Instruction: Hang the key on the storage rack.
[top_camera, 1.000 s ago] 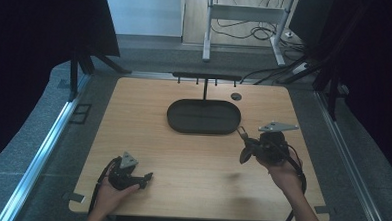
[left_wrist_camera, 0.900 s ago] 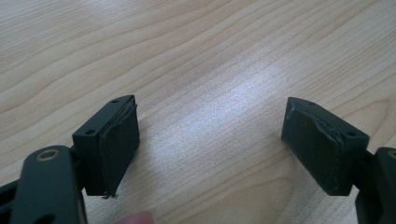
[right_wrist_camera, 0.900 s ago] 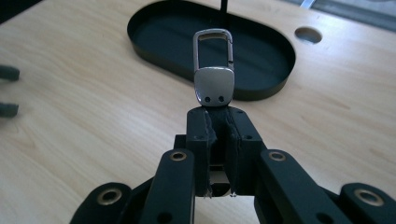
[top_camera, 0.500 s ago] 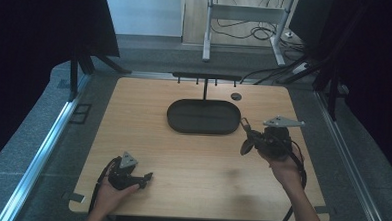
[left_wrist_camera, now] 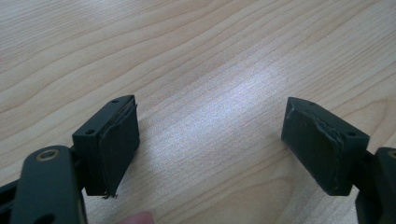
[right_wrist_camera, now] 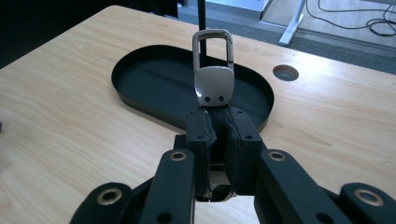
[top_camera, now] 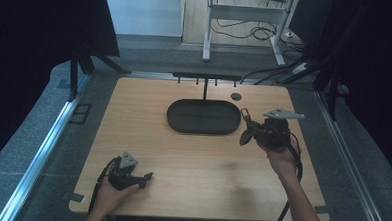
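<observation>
**Right now: metal clip pinched beside the dark tray**

Up at the right, the right gripper [right_wrist_camera: 219,126] has its jaws pressed together on a silver metal clip [right_wrist_camera: 213,70], which stands straight up out of the pads with its rectangular loop on top and two small holes near its base. Just ahead of that gripper lies the black oval tray [right_wrist_camera: 126,95] on the wooden table [top_camera: 192,155]; past the tray a thin black post [right_wrist_camera: 201,18] rises, and a small round hole [right_wrist_camera: 285,72] in the tabletop sits off to the gripper's far right. In the high view this gripper [top_camera: 247,128] hangs just beside the tray's right end, held by the right hand [top_camera: 282,159].

The left gripper [left_wrist_camera: 210,140] has its jaws spread wide with bare wood between them; its pads [left_wrist_camera: 119,144] look worn. It rests low near the table's near edge in the left hand [top_camera: 111,194], well apart from the tray.
</observation>
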